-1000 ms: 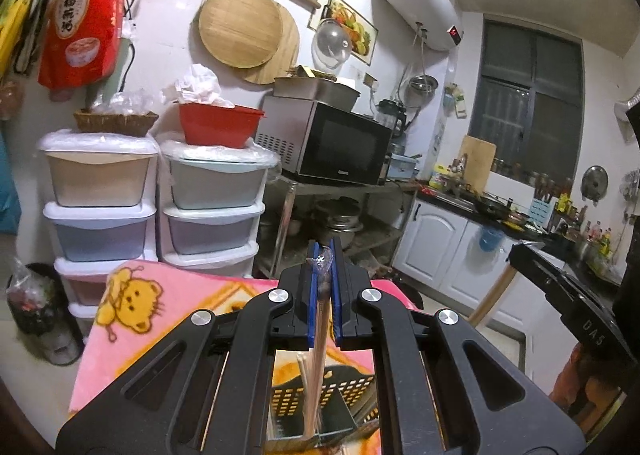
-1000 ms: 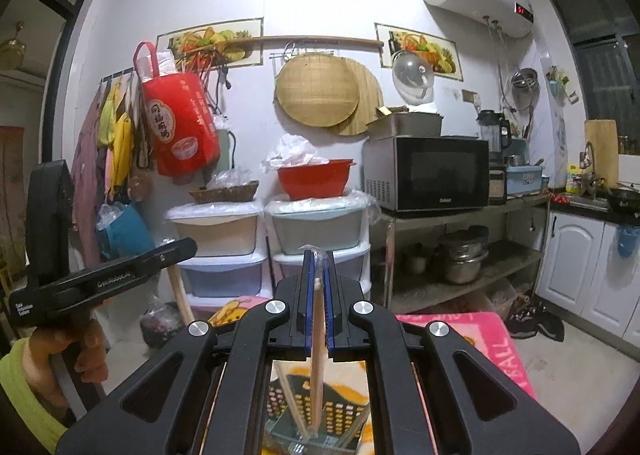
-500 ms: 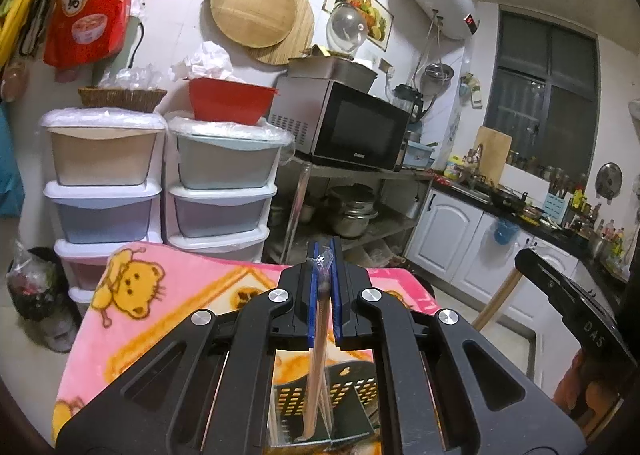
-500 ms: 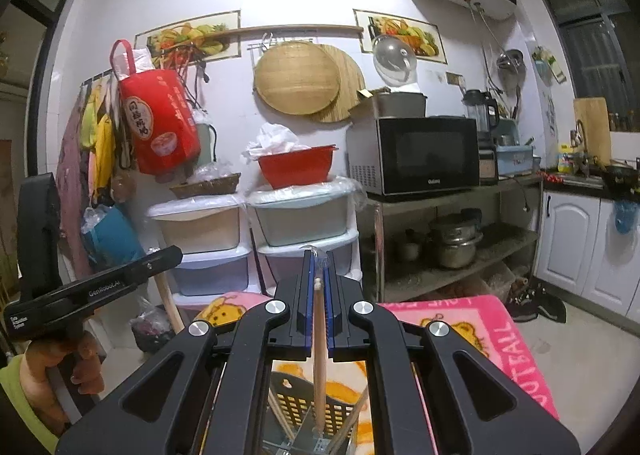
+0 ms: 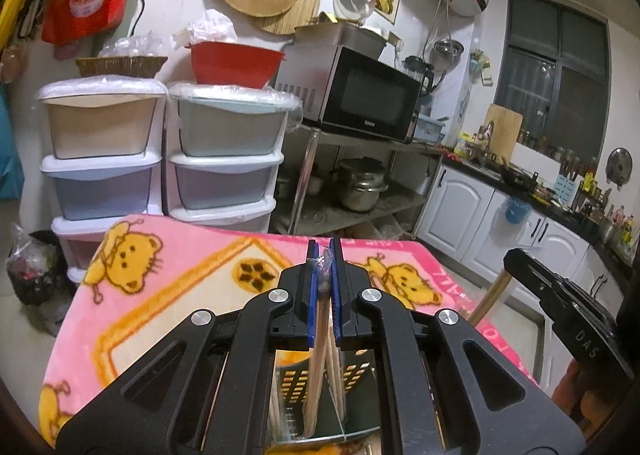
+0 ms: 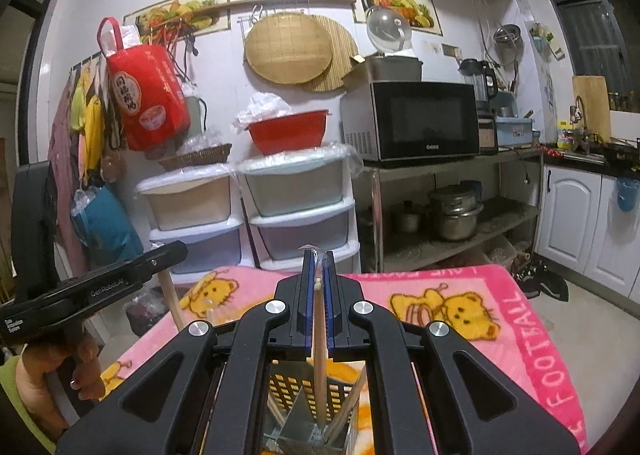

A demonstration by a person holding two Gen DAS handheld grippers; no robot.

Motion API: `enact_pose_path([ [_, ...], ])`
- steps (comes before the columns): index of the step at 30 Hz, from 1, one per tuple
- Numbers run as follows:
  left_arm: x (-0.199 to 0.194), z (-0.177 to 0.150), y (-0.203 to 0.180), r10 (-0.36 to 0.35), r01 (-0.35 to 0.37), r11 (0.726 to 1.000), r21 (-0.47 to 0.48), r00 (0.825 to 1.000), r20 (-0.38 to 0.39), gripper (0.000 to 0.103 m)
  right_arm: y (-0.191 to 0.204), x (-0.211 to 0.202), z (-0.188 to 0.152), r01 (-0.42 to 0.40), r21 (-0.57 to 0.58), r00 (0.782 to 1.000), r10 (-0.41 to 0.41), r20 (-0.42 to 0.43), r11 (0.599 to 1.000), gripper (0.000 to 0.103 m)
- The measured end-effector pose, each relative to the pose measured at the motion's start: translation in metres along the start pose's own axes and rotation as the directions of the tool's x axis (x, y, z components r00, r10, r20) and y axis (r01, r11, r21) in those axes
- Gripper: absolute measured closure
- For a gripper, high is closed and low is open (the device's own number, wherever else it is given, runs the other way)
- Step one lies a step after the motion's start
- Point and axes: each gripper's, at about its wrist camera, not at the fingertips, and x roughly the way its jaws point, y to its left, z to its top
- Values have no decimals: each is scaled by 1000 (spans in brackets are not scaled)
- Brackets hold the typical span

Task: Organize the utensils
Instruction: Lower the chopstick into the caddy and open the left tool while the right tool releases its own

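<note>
In our left gripper (image 5: 324,255) a wooden chopstick (image 5: 316,367) is pinched between the blue pads (image 5: 311,295), its top end wrapped in a scrap of clear film at the fingertips and its shaft running down into the slotted holder (image 5: 296,383) below. Our right gripper (image 6: 318,255) is closed the same way on a second chopstick (image 6: 319,355), upright between the pads, its lower end inside the same perforated holder (image 6: 288,387).

The holder stands on a pink blanket (image 5: 180,251) with yellow bears. The left view shows other sticks leaning just beside the held one; the right view shows two loose sticks (image 6: 348,407) slanting against the holder's walls, and what may be a metal divider inside it, though that part is dim and crowded.

Only the right view shows the person's left hand (image 6: 52,367) around the other gripper's handle, with a green sleeve at the frame's edge. Only the left view shows the right gripper's dark body (image 5: 568,319) from the side, with a stick (image 5: 488,299) poking out under it.

The holder's base is cut off by the frame in both views, so we cannot see whether either chopstick's tip touches the bottom.
</note>
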Motion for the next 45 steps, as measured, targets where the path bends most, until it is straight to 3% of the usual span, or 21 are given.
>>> enact_pose_path([
  [21,20,-31,4,17,-16,1000,23,999,-51,100,0,19,-33,32,17,997,-31,-71,999,97],
  [22,20,-32,4,17,-16,1000,23,998,-53,100,-1,19,-34,36,20,996,-34,-77,999,96],
  [24,20,-34,5,20,-18,1000,24,998,-56,100,-3,18,-37,39,27,996,-36,-85,999,79],
  [31,20,-40,6,24,-23,1000,21,997,-76,100,-6,8,-46,53,24,993,-51,-104,998,61],
  [33,20,-42,8,23,-22,1000,14,996,-85,97,-6,4,-47,57,22,993,-54,-106,998,59],
  [39,14,-45,10,23,-23,1000,9,996,-90,77,-6,-3,-51,67,14,990,-65,-124,998,52],
  [41,13,-45,11,22,-21,1000,7,996,-91,66,-7,-5,-52,73,16,989,-70,-128,997,51],
  [45,10,-46,14,18,-19,1000,-6,996,-90,56,-7,-10,-53,75,18,988,-72,-133,997,47],
])
